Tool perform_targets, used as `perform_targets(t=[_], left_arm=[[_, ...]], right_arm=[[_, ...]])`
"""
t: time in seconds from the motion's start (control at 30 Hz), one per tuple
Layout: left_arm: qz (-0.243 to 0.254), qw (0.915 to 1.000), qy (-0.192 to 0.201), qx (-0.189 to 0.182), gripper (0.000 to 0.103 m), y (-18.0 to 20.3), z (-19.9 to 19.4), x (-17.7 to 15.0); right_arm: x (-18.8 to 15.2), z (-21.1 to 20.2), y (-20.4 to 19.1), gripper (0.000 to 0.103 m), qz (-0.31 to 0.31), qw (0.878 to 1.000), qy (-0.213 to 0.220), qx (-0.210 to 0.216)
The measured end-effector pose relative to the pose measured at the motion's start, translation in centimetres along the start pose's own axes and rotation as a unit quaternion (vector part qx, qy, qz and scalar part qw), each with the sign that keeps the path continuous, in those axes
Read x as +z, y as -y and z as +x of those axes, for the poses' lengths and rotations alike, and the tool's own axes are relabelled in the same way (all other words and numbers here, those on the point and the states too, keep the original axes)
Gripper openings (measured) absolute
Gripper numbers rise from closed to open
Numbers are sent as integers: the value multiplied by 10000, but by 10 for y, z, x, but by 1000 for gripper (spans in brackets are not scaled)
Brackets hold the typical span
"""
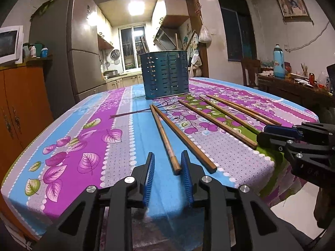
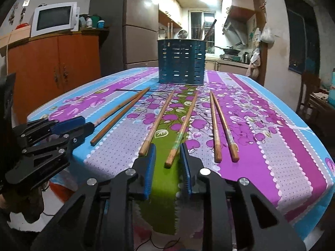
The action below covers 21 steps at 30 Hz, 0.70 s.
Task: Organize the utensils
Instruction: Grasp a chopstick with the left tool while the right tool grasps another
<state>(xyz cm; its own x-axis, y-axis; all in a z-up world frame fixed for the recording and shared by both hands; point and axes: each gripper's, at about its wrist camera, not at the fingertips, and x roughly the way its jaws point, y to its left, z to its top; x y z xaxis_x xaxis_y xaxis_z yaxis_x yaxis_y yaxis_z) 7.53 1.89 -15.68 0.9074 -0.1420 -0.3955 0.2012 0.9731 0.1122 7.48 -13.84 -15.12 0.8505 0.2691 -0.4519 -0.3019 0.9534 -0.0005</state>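
Several wooden chopsticks lie on the flowered tablecloth, pointing toward a blue slotted utensil holder at the far side, also in the right wrist view. My left gripper is open at the near edge; the end of one chopstick lies between its fingers, close to the right pad. My right gripper is open too, with the end of a middle chopstick between its fingers. Each gripper shows in the other's view: the right one, the left one.
The table's near edge runs just in front of both grippers. An orange cabinet with a microwave stands left, a fridge behind it. A side table with a bottle stands right.
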Motion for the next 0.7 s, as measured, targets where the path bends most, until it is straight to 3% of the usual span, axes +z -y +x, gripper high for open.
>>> perform_targets(t=[0.23,0.43,0.53,0.7], left_arm=[[-2,10000,60,-36,14,4,1,-1],[-103,9999,108,-73,11,2,-1,-3],[-152,9998,119,-79,10,1,-1,-2],[-159,9997,156,-54,9,-1,-2,-1]], right_arm=[[-2,4,-7,21,-1,9995,133,-293],[-4,3,-7,21,55,9992,220,-323],[-5,2,-7,10,130,9993,243,-272],[-5,0,-7,7,238,9990,282,-240]])
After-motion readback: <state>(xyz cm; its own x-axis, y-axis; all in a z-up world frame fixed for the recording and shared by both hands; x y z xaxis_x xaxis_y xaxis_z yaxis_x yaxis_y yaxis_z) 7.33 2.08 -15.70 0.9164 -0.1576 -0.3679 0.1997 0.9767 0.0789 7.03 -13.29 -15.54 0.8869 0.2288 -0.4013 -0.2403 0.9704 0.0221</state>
